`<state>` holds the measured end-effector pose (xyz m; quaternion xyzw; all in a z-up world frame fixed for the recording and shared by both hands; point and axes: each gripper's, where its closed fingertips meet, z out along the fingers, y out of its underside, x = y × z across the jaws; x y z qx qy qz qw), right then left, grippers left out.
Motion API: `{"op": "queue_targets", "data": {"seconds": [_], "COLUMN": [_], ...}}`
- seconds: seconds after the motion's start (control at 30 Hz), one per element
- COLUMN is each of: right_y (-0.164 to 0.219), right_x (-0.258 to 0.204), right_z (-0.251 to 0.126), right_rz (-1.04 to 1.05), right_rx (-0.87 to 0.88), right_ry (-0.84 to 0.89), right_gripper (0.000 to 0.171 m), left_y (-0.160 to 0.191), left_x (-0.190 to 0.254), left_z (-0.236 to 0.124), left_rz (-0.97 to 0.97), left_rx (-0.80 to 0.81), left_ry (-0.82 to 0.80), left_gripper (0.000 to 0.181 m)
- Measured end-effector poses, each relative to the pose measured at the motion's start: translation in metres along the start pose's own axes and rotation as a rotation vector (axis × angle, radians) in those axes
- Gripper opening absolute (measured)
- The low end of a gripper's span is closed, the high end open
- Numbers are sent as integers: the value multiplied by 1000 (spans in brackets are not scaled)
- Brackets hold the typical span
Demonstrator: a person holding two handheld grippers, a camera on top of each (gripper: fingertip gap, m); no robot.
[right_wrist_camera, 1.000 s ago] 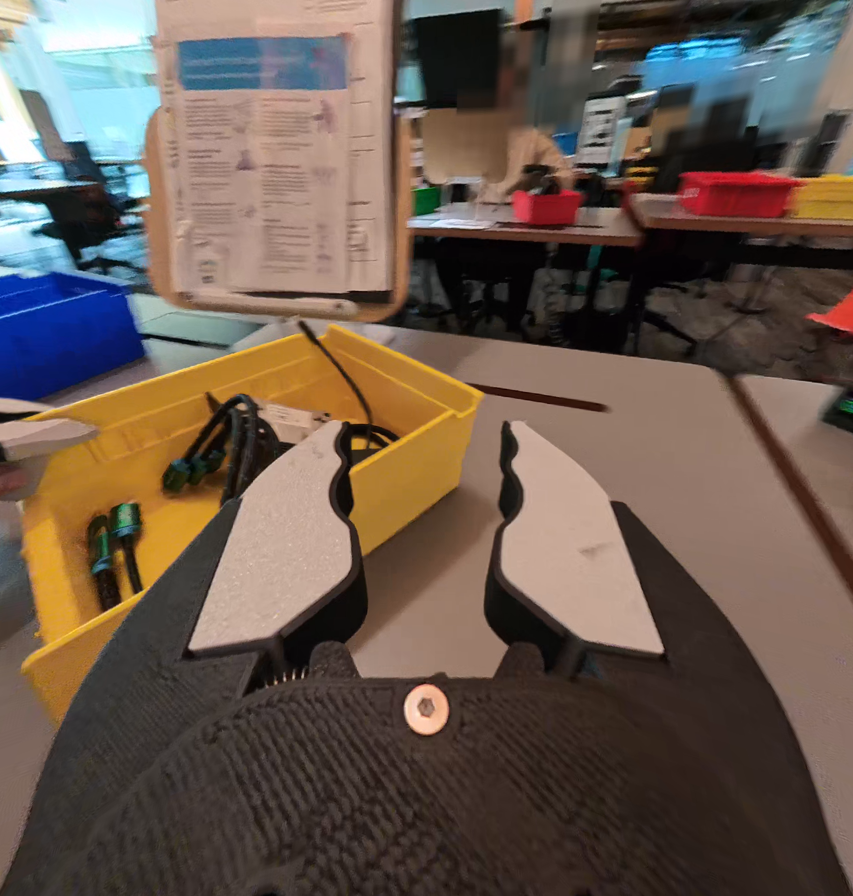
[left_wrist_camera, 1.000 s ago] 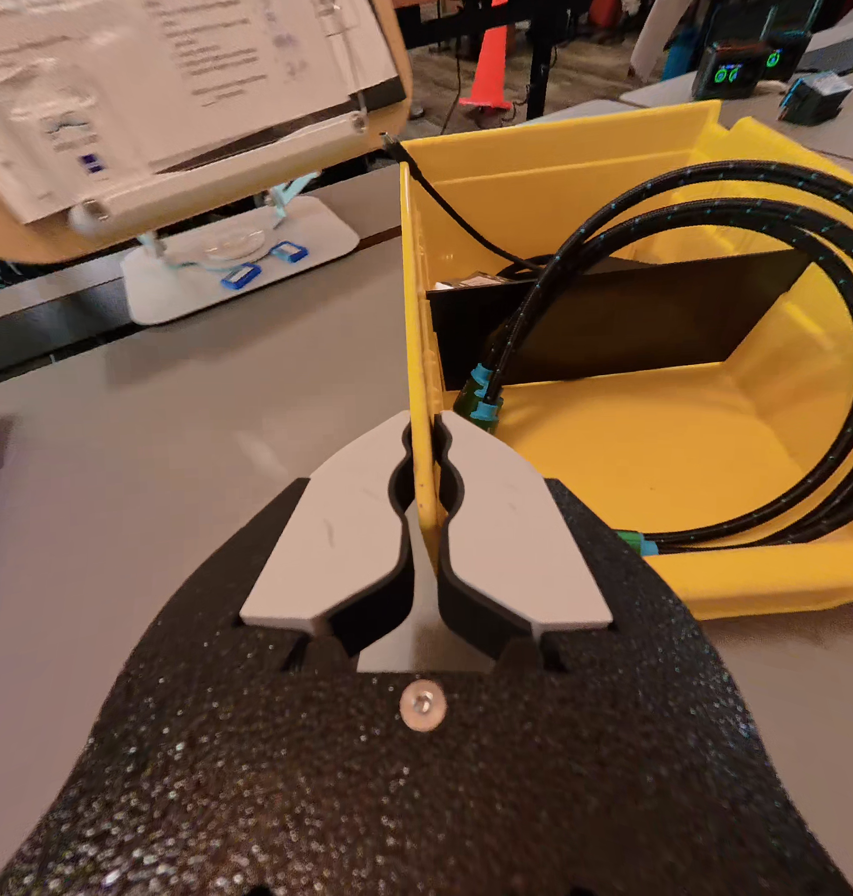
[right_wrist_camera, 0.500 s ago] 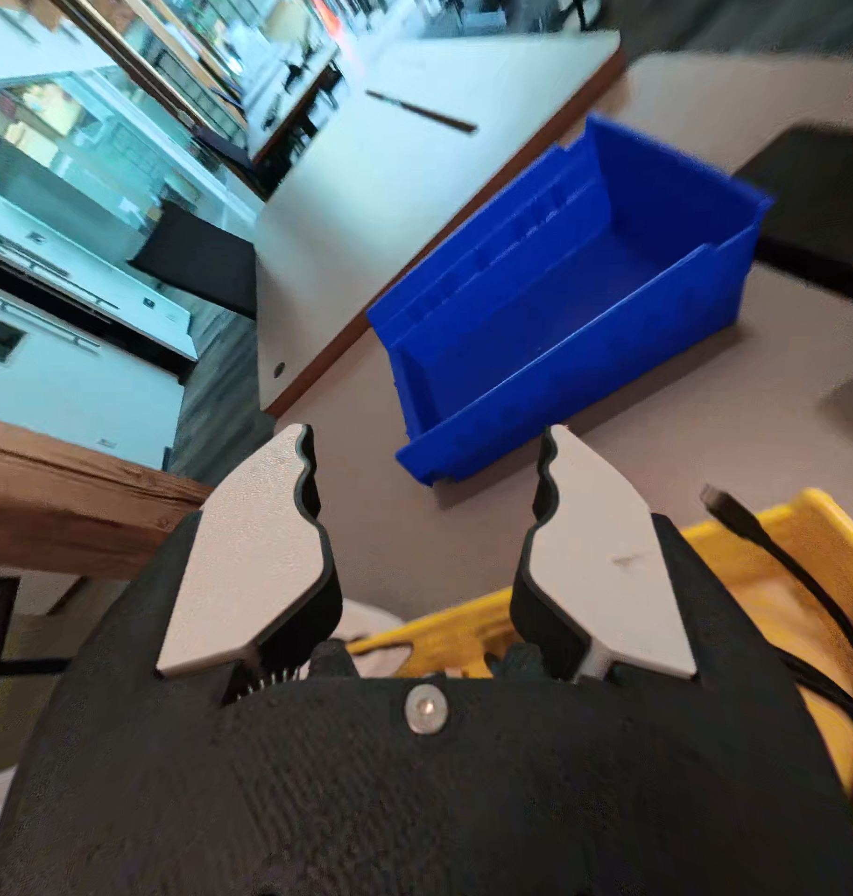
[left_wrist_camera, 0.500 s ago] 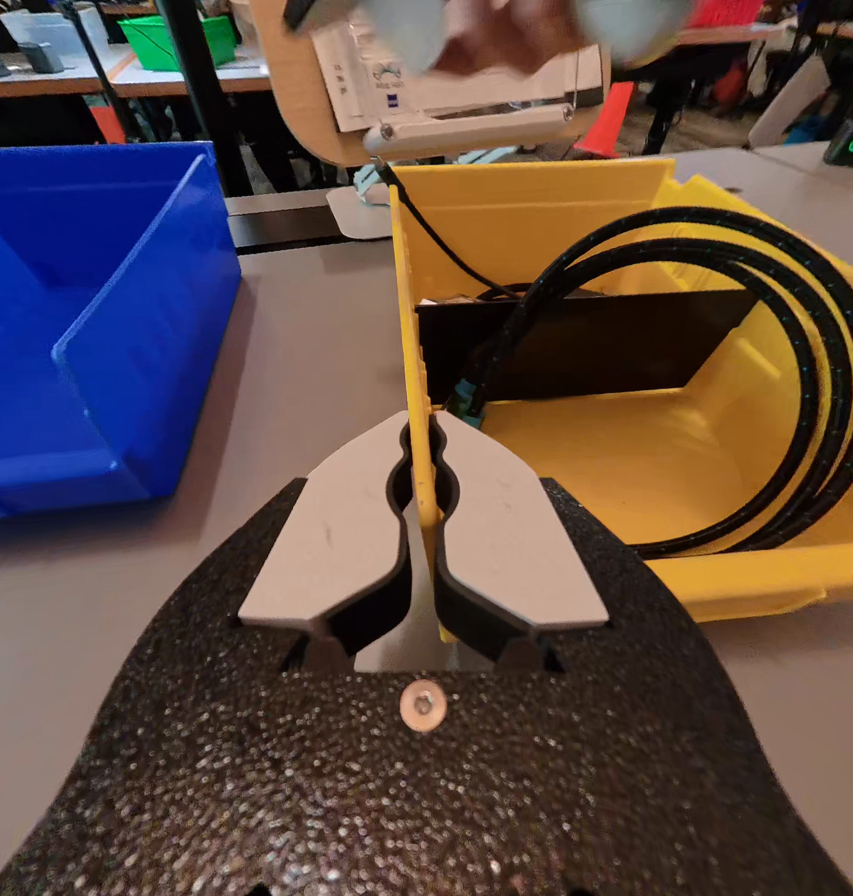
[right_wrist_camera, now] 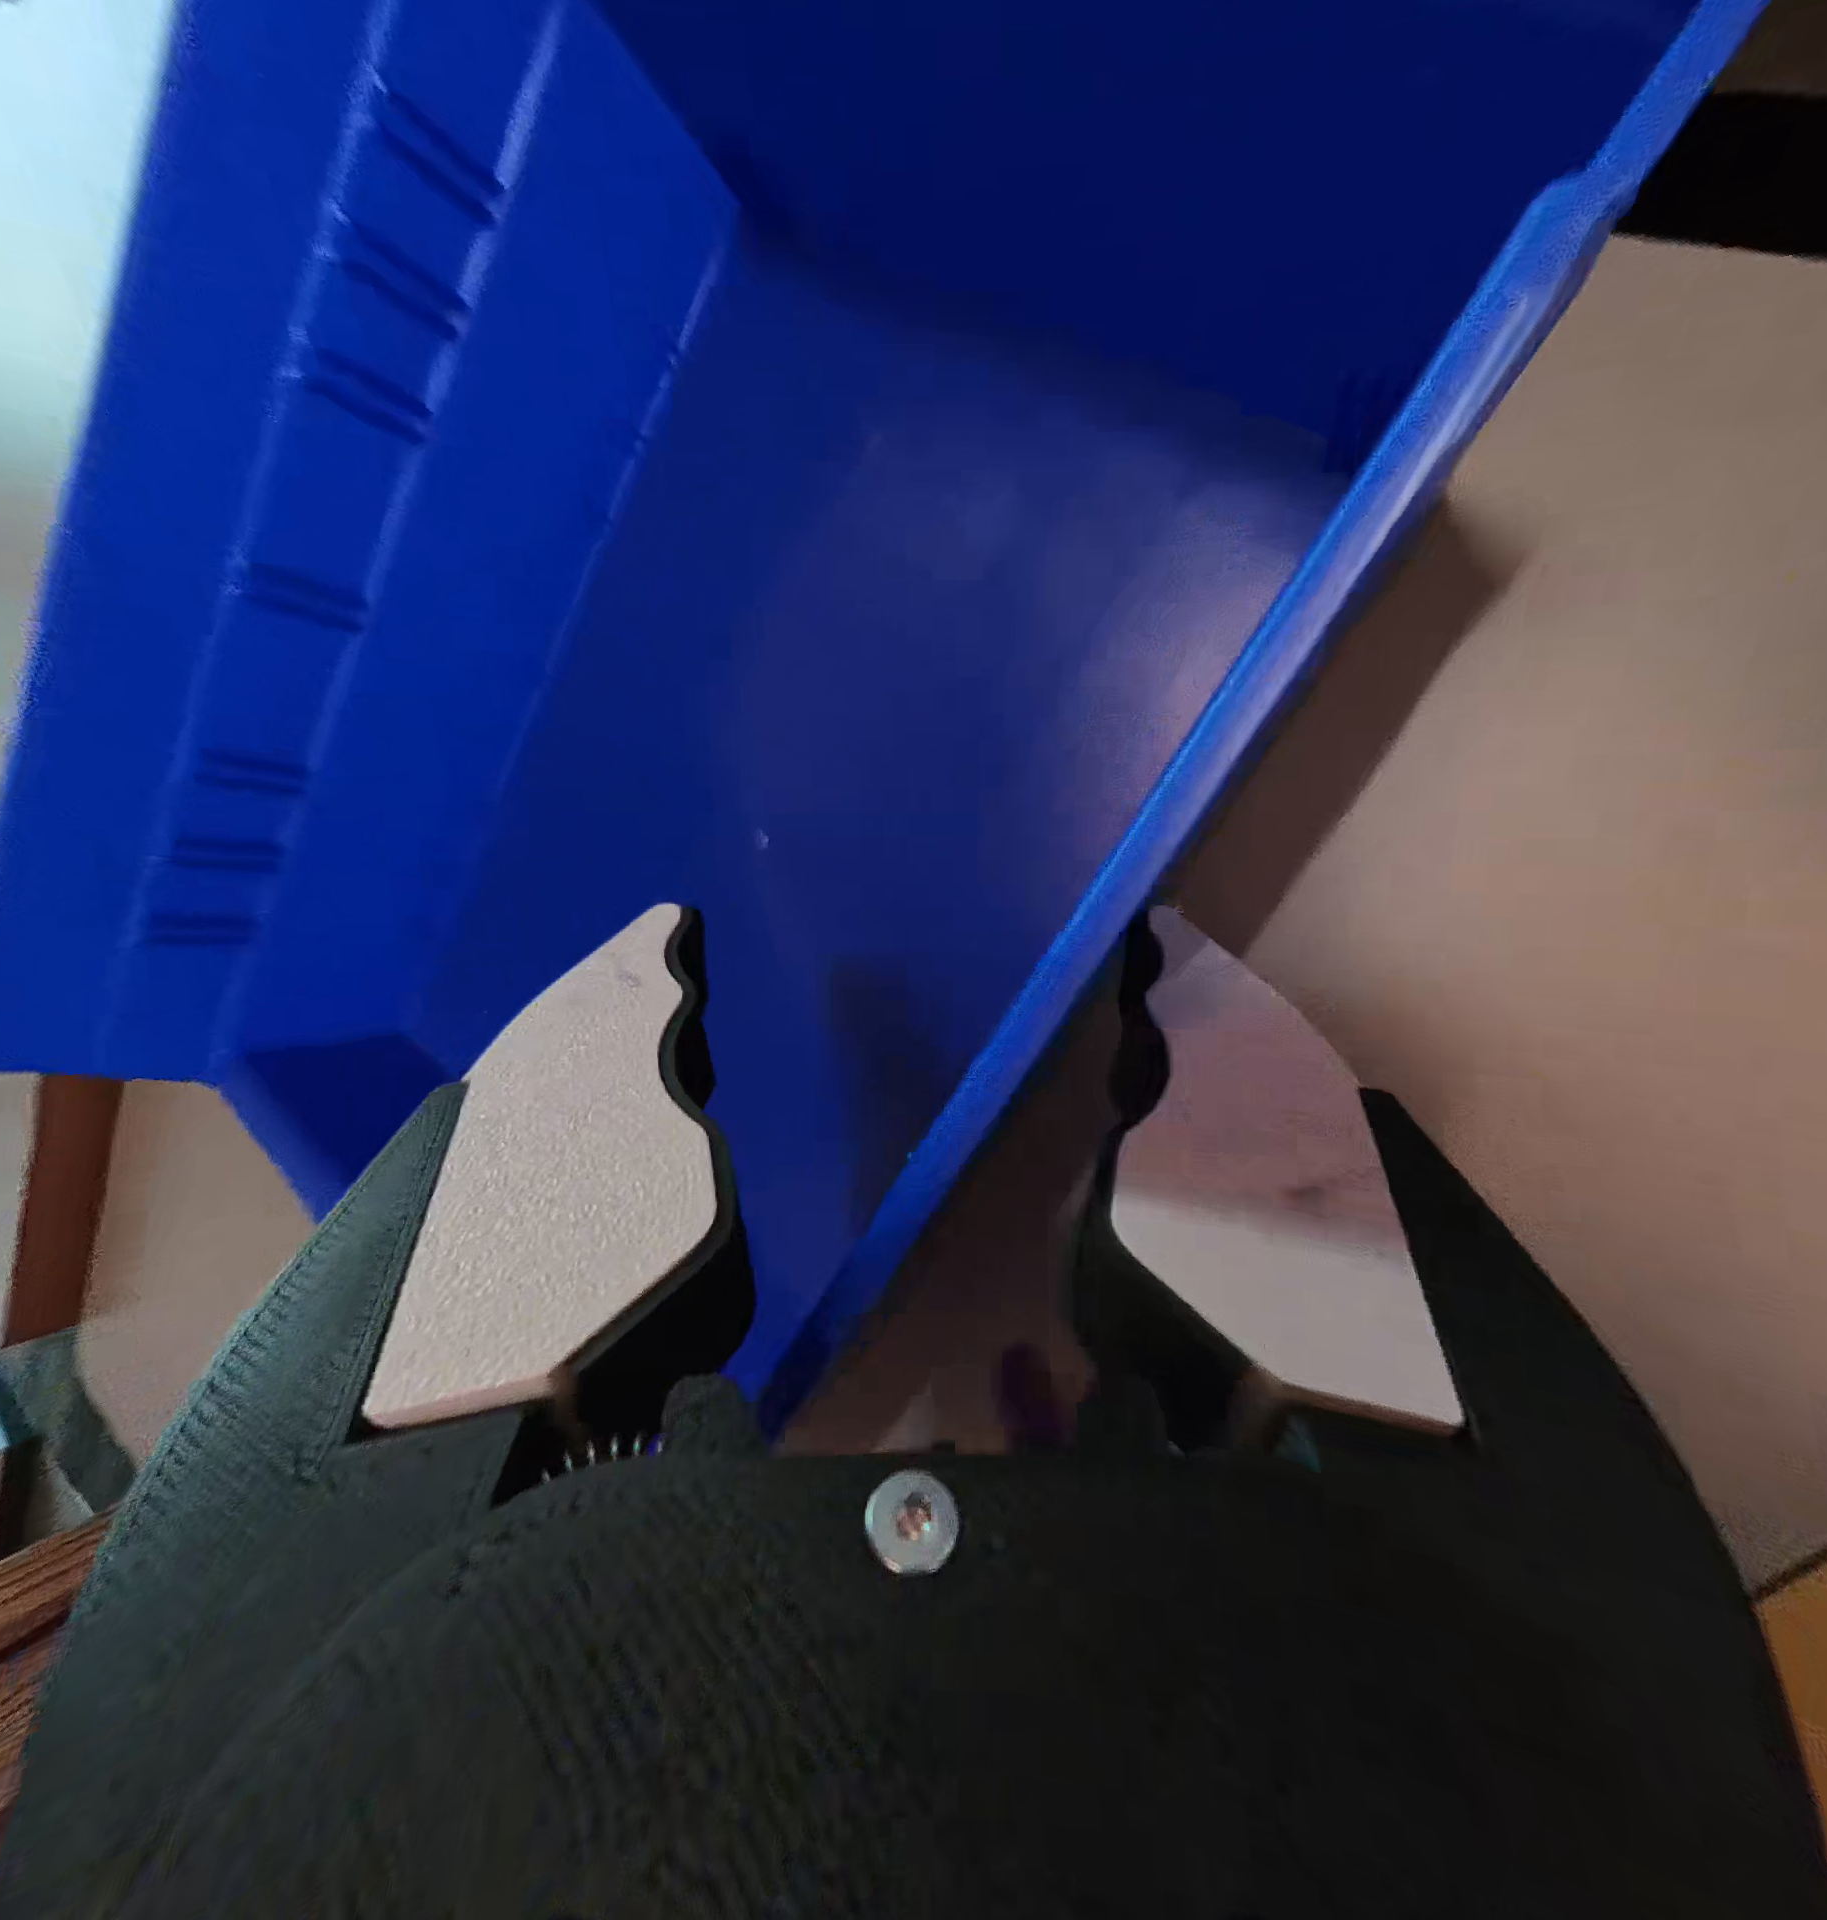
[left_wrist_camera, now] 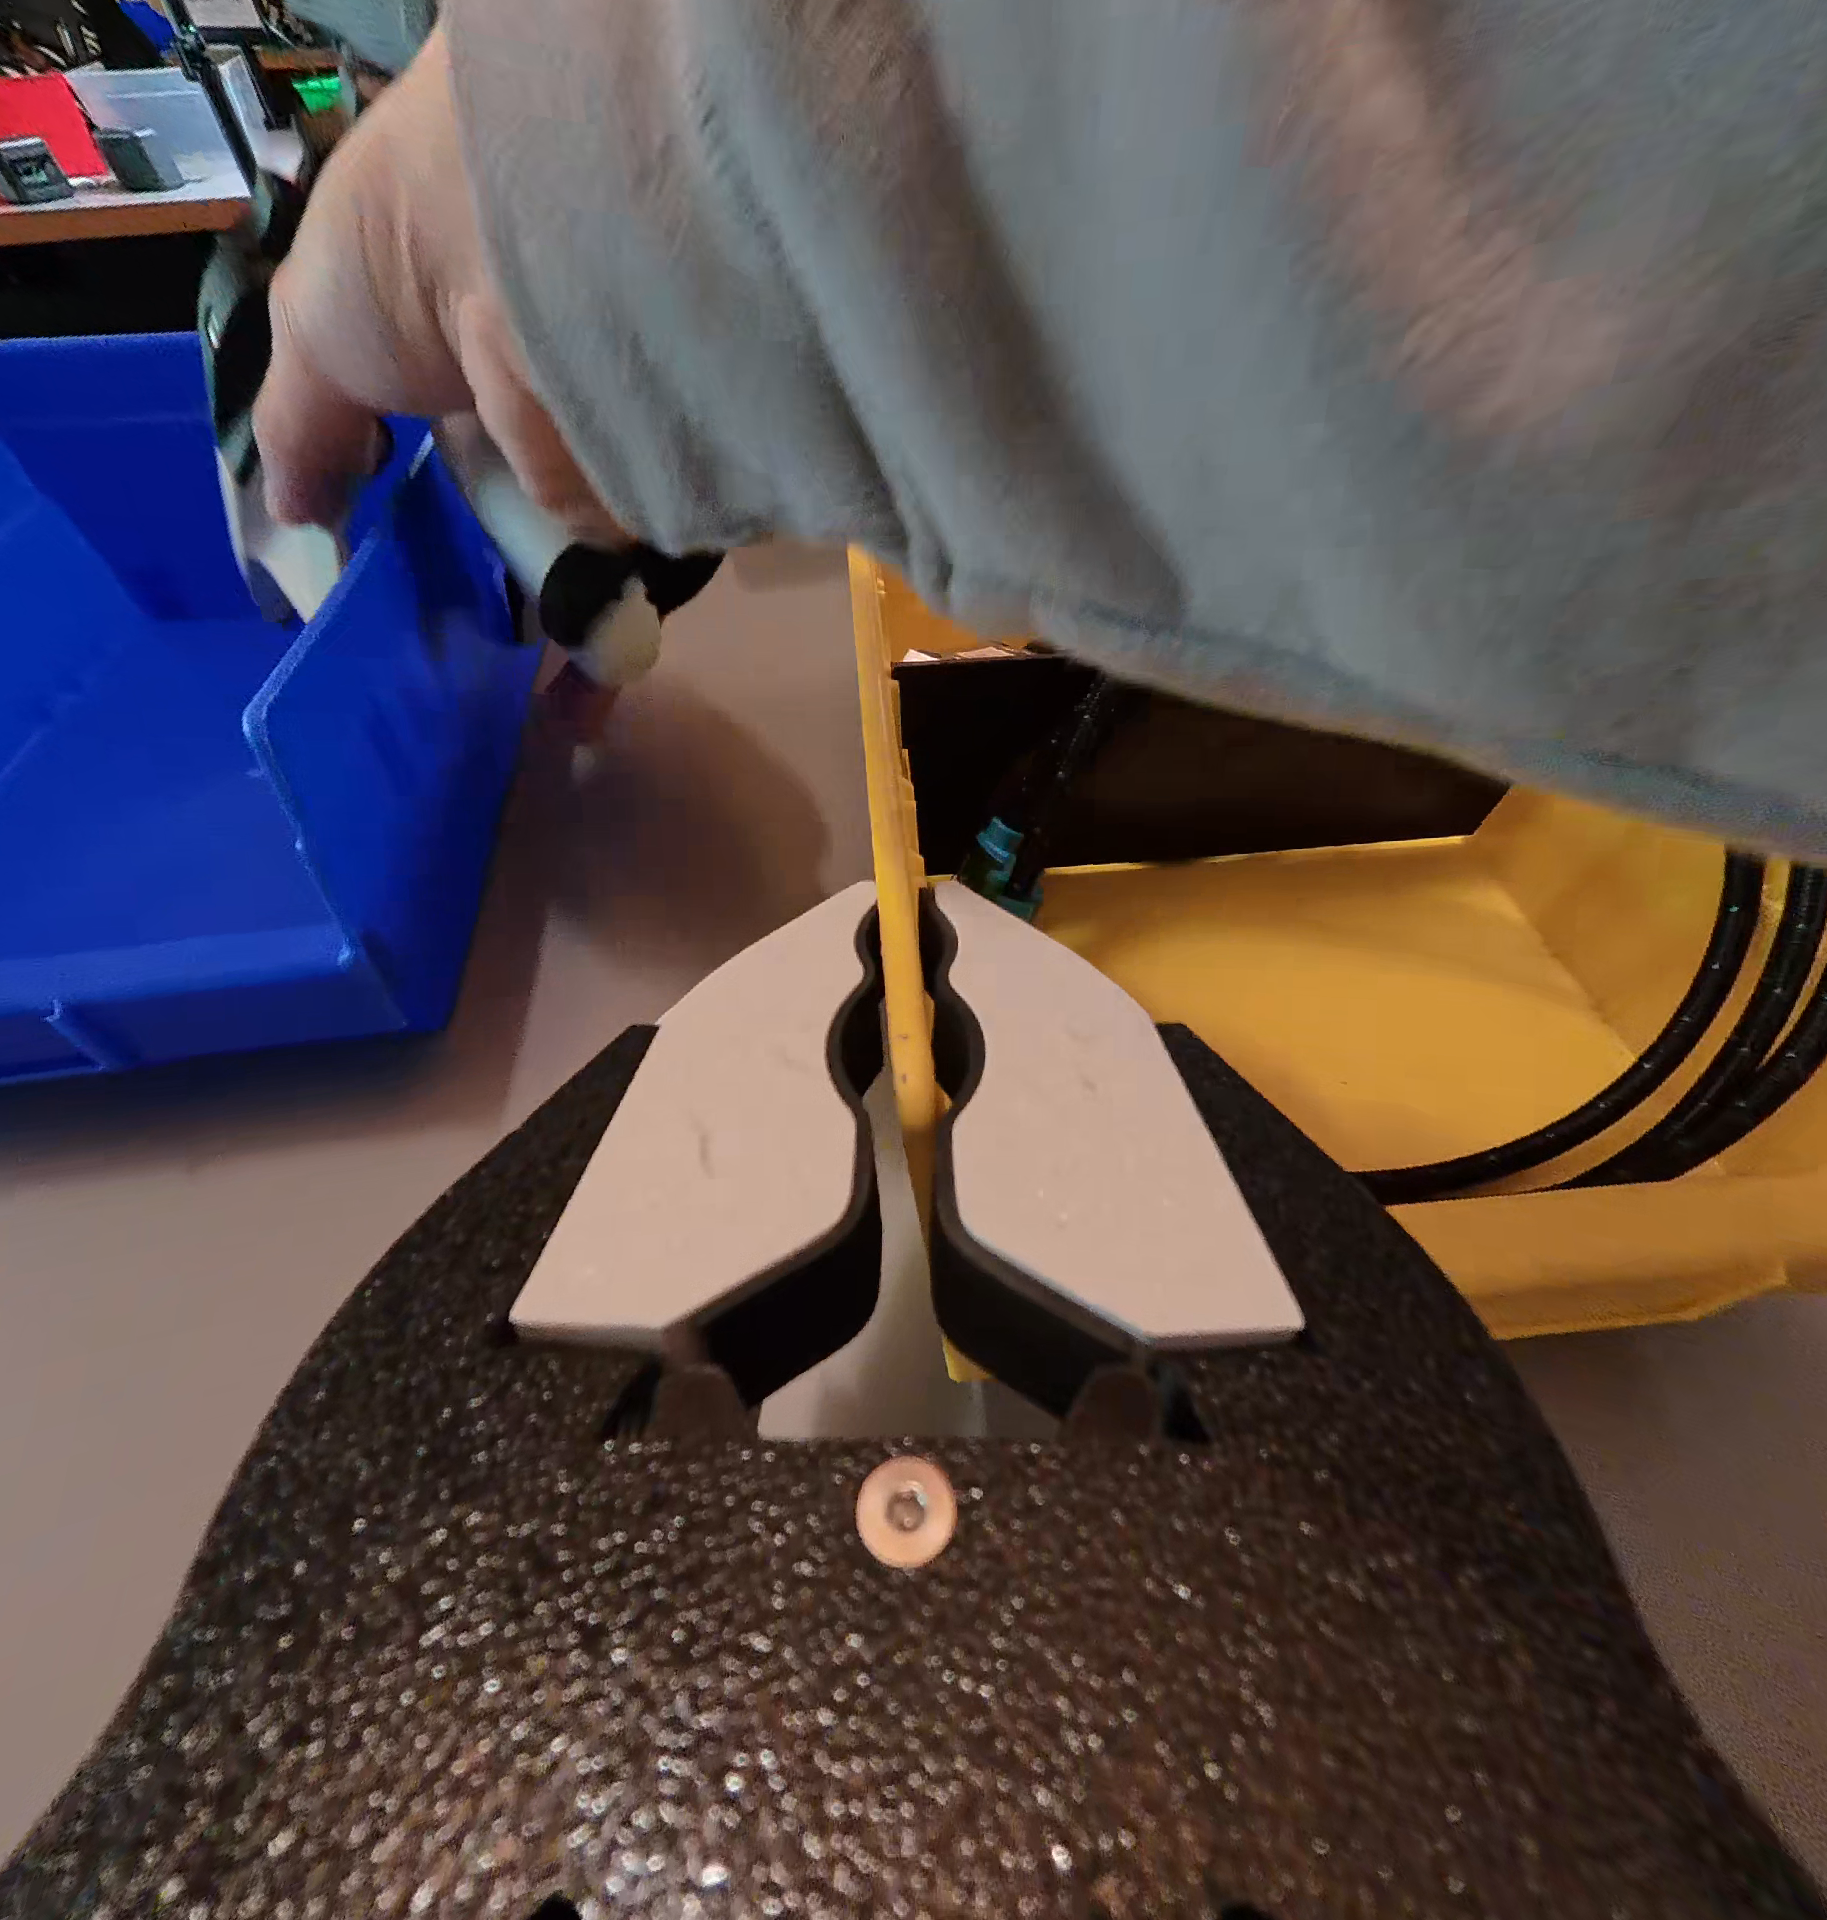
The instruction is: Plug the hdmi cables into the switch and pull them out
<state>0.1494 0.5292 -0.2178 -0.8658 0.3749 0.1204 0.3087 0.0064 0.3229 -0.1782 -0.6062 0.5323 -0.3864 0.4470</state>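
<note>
Left wrist view has the left claw (left_wrist_camera: 904,997) clamped on the yellow bin (left_wrist_camera: 1304,997) wall (hdmi cables (left_wrist_camera: 1761,1018) inside), while the right claw (right_wrist_camera: 914,1049) gapes astride the blue bin (right_wrist_camera: 1252,727) wall, so a careless tug could tip either bin.

Soft, even indoor light. Motion blur smeared the grey fabric sleeve (left_wrist_camera: 1252,364) and the blue plastic bin (right_wrist_camera: 784,468). Wide-angle distortion bowed edges; a soft shadow lay on the grey worktop (left_wrist_camera: 711,790).

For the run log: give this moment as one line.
left hand-held gripper: shut on yellow bin wall | right hand-held gripper: open, straddling blue bin wall
</note>
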Motion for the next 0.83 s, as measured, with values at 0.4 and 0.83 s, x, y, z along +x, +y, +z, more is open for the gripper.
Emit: {"op": "queue_targets", "data": {"seconds": [0.4,0.83], "right_y": [-59,-28], "right_x": [-12,172], "right_z": [-43,-357], "right_rz": [-296,-486], "right_rx": [91,418], "right_ry": [69,-36], "right_gripper": [40,37], "left_y": [3,12], "left_x": [-28,-155], "left_z": [-11,-36], "left_rz": [70,-68], "left_rx": [-14,10], "left_ry": [-52,-173], "left_gripper": [5,4]}}
